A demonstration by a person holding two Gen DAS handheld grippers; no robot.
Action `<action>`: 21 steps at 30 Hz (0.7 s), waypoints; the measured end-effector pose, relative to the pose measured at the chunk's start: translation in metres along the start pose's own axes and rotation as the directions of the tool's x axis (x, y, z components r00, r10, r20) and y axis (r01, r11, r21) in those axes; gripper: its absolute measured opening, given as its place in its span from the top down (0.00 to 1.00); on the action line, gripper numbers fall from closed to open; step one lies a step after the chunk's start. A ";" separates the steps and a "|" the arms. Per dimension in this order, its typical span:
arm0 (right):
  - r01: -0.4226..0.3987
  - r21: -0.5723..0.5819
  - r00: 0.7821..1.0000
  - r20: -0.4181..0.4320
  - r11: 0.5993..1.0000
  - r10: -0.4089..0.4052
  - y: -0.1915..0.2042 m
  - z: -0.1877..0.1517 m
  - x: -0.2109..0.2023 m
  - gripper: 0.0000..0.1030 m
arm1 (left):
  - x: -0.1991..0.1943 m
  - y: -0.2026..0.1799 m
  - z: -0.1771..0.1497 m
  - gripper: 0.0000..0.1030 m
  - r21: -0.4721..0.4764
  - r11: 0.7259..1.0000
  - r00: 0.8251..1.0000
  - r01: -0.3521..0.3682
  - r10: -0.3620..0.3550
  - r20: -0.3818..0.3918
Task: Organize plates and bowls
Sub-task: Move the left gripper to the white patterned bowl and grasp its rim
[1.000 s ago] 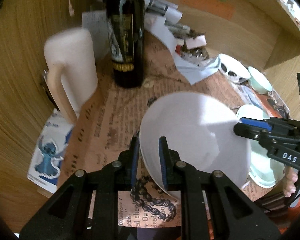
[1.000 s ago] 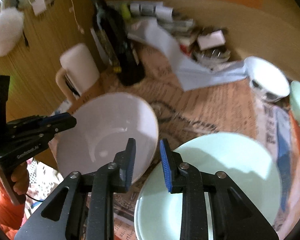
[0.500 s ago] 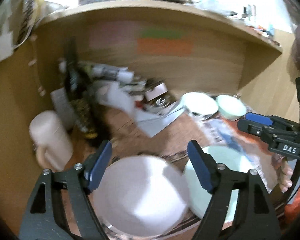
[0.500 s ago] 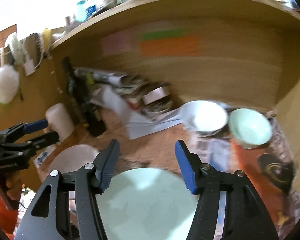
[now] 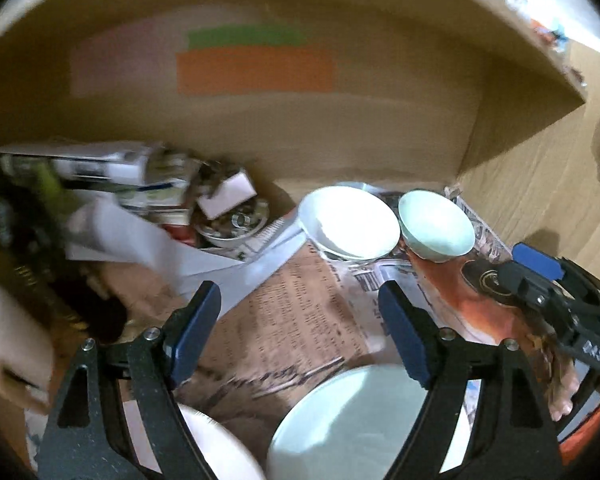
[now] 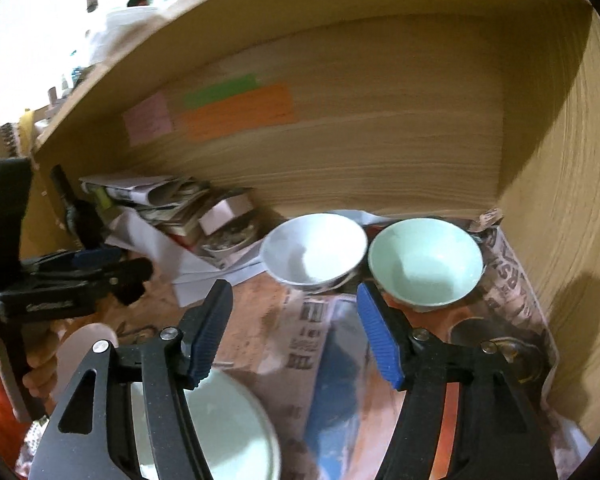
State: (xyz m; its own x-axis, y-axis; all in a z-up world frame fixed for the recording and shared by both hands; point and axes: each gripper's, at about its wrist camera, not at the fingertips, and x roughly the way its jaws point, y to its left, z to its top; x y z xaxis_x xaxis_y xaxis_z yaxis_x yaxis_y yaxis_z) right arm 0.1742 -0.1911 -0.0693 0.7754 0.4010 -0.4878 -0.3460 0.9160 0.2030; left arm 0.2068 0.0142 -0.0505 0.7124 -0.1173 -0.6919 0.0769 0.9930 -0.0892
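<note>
Bowls first: I take the white bowl [image 6: 314, 248] as my landmark, sitting on the newspaper-covered counter [image 6: 324, 332] near the back wall of the wooden alcove. Just right of it, rim almost touching rim, sits the pale green bowl [image 6: 426, 266]. Left of the white bowl lies a heap of papers [image 6: 168, 200] with a dark bottle [image 6: 76, 208] beyond it. Nearer to me than the white bowl, at the bottom of the right wrist view, the pale green plate [image 6: 220, 424] lies flat on the counter, partly hidden behind my right gripper [image 6: 296, 330]. That gripper's jaws are opening, parted about halfway, with nothing between them. In the left wrist view my left gripper [image 5: 300, 328] is also opening, jaws wide apart and empty, aimed toward the white bowl [image 5: 348, 222] and the pale green bowl [image 5: 436, 226]. Below it, on the near side of the white bowl, I see the pale green plate [image 5: 352, 428], and left of that the edge of a white plate [image 5: 220, 448], both free of the fingers.
</note>
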 end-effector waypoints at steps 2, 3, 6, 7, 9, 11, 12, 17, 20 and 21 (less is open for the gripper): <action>0.008 0.002 1.000 -0.009 1.000 -0.008 -0.007 0.003 0.008 0.41 | 0.024 -0.007 0.011 0.21 0.000 1.000 0.999 0.007 -0.007 -0.046; 0.010 0.003 1.000 -0.013 1.000 -0.010 -0.010 0.004 0.011 0.41 | 0.031 -0.009 0.013 0.21 0.002 1.000 0.998 0.005 -0.005 -0.058; 0.022 0.002 0.999 -0.032 1.000 -0.022 -0.018 0.007 0.024 0.41 | 0.064 -0.015 0.025 0.21 0.012 1.000 0.994 -0.012 0.013 -0.108; 0.026 0.000 0.999 -0.044 1.000 -0.025 -0.021 0.007 0.029 0.41 | 0.072 -0.016 0.028 0.21 0.014 1.000 0.993 -0.016 0.017 -0.121; 0.032 -0.004 0.997 -0.066 0.999 -0.032 -0.026 0.007 0.038 0.41 | 0.089 -0.016 0.033 0.21 0.018 0.999 0.988 -0.027 0.030 -0.149; 0.037 -0.005 0.996 -0.083 0.999 -0.037 -0.030 0.007 0.045 0.41 | 0.108 -0.015 0.036 0.21 0.017 0.999 0.983 -0.042 0.045 -0.179; 0.037 -0.004 0.995 -0.091 0.999 -0.037 -0.033 0.007 0.049 0.41 | 0.118 -0.013 0.039 0.21 0.013 0.999 0.980 -0.048 0.049 -0.191; 0.039 0.006 0.990 -0.132 0.999 -0.038 -0.043 0.005 0.068 0.41 | 0.162 -0.012 0.045 0.21 0.010 0.999 0.962 -0.047 0.049 -0.270; 0.041 0.008 0.988 -0.151 0.999 -0.039 -0.046 0.003 0.076 0.41 | 0.179 -0.014 0.046 0.24 0.009 0.999 0.953 -0.044 0.045 -0.300; 0.041 0.009 0.987 -0.156 0.999 -0.039 -0.047 0.002 0.077 0.41 | 0.184 -0.013 0.047 0.27 0.008 0.999 0.949 -0.044 0.044 -0.312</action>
State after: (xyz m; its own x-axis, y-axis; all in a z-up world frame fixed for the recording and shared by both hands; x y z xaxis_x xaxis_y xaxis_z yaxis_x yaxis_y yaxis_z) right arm 0.2515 -0.2029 -0.1144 0.6964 0.3581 -0.6219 -0.3089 0.9318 0.1907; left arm 0.3697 -0.0204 -0.1435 0.4619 -0.0706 -0.8841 0.0515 0.9973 -0.0527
